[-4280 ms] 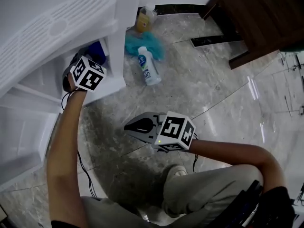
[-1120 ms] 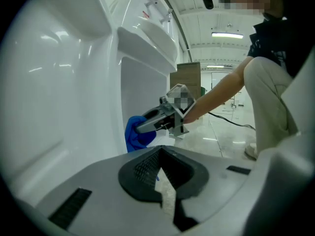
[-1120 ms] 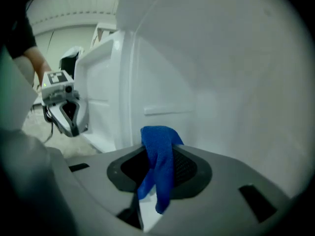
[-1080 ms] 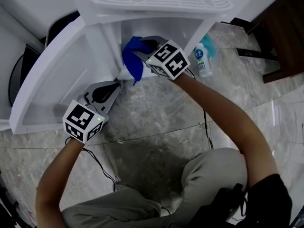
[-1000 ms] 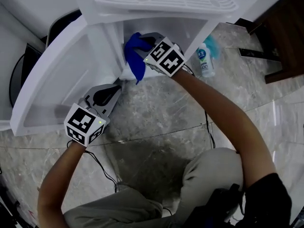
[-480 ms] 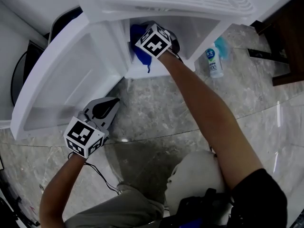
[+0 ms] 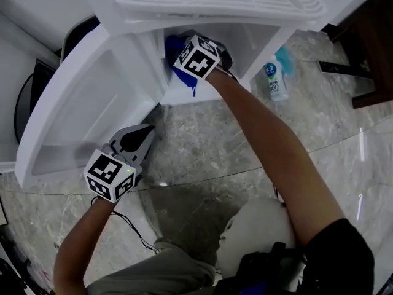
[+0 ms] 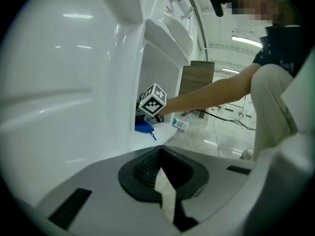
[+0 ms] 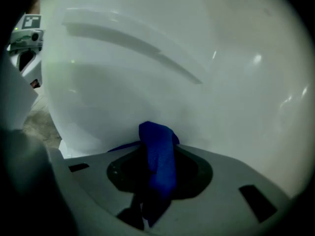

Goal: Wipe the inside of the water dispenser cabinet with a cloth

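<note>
Within the cabinet [image 7: 253,37], the cloth [image 7: 174,47] pinched by the right hand-held gripper [image 9: 157,176] has been pushed deeper for wiping, while the left hand-held gripper [image 8: 162,181] is held pressed together.

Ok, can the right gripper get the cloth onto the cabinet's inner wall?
Likely yes: the door is open, and the right gripper, holding the blue cloth, is inside facing the wall.

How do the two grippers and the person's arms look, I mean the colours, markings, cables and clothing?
The left gripper and the right gripper have pale grey shells, black around the jaws. The left cube and the right cube are white with black square markers. A thin black cable trails from the left one. The right arm has a dark short sleeve; the left arm shows none.
</note>
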### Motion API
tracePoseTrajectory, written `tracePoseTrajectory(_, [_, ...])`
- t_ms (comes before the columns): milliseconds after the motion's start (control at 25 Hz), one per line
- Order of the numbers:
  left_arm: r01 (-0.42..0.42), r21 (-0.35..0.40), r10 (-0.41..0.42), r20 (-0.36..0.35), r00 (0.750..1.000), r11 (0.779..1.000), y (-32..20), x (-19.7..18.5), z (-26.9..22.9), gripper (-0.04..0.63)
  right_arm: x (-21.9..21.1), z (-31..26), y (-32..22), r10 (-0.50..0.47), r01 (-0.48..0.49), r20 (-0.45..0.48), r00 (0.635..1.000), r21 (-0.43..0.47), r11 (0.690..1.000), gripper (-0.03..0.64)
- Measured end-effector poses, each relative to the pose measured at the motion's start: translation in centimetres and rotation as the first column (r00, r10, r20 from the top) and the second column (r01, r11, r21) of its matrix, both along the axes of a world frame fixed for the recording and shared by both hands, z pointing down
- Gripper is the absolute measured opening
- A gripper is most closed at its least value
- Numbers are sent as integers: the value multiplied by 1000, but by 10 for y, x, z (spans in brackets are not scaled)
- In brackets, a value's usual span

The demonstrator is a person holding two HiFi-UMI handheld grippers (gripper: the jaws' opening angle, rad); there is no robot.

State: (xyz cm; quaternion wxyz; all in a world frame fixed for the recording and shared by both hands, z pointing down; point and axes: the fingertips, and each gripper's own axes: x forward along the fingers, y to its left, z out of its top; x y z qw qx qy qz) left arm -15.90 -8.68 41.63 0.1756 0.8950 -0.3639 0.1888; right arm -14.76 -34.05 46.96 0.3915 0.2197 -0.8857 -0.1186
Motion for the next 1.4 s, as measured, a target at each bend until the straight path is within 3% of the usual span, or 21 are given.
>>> tracePoseTrajectory(160, [-13,-7,13,1,1000,1000,3,2,1,6,2,-1,0,29,-29,-7,1000,-9,1000,95])
tracePoseTrajectory(440, [-20,-5,20,2,1000,1000,-1,3,2,6,4,1,20,-44,45,-20,999,33,998,95])
tracePoseTrajectory(720, [-5,7,5,-1,1000,1000,-3,-2,-3,6,2,1,-6,34,-34,-31,999,12,999,95])
tracePoseTrajectory(840, [2,20,-2,10,1000,1000,-4,-6,-5,6,4,0,6,46,-46,20,999,-39,998,95])
tracePoseTrajectory(1120, [12,82,-11,-11,1000,997,-24,4,-19,6,27,-4,90,-109,119,58,992,-207,971,95])
tracePoseTrajectory(1280, [-30,138,29,5,1000,990,-32,23,-31,6,44,-44,121,-2,89,252,968,-336,938,95])
tracePoseTrajectory(1400, [-56,195,54,14,998,979,-39,38,-45,8,57,-78,136,51,104,341,939,-421,901,95])
